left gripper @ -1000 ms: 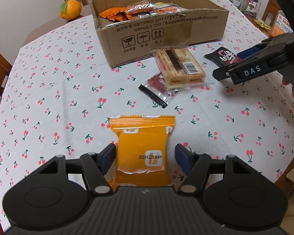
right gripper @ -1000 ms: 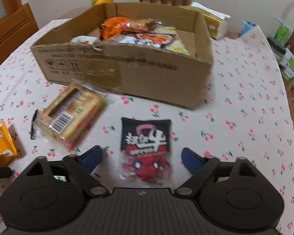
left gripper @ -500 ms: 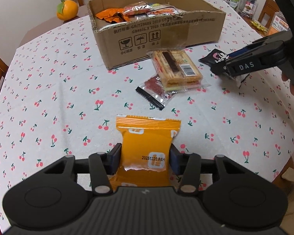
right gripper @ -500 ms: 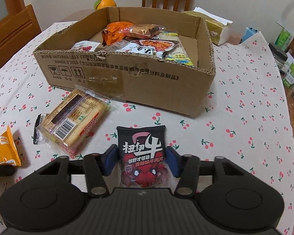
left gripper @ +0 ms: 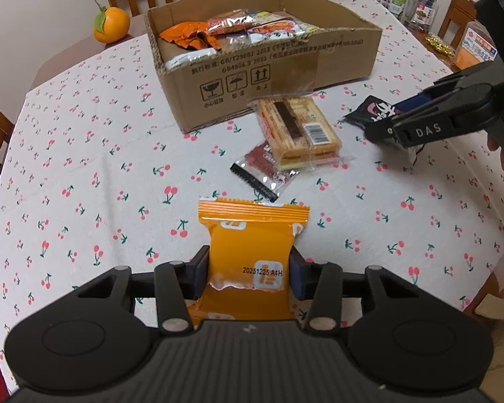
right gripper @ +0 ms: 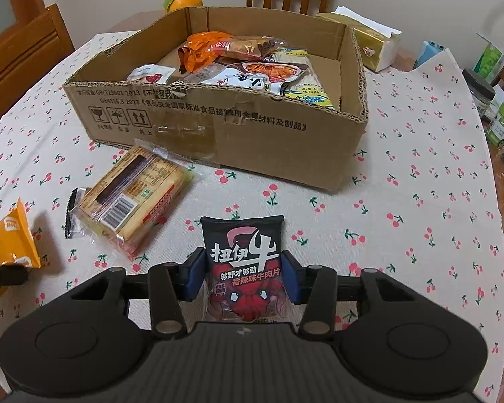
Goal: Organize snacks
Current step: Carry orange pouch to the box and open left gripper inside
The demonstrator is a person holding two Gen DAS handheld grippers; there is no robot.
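My left gripper [left gripper: 248, 273] is shut on an orange snack packet [left gripper: 252, 235] and holds it above the tablecloth. My right gripper [right gripper: 243, 277] is shut on a black beef-jerky packet [right gripper: 243, 258], lifted off the table; it also shows in the left wrist view [left gripper: 373, 114], with the right gripper [left gripper: 386, 131] clamped on it. An open cardboard box [right gripper: 258, 141] with several snack packets inside stands ahead of both grippers. A clear-wrapped biscuit pack [right gripper: 134, 194] lies in front of the box, partly over a small red-snack packet [left gripper: 262, 168].
The round table has a cherry-print cloth [left gripper: 84, 168]. An orange fruit [left gripper: 111, 25] sits behind the box. A tissue box [right gripper: 376, 45] and jars [right gripper: 497, 114] stand at the right. Wooden chairs [right gripper: 20, 53] surround the table.
Both grippers closed on their packets, the left on the orange one and the right on the black one, and lifted them off the table toward the box.
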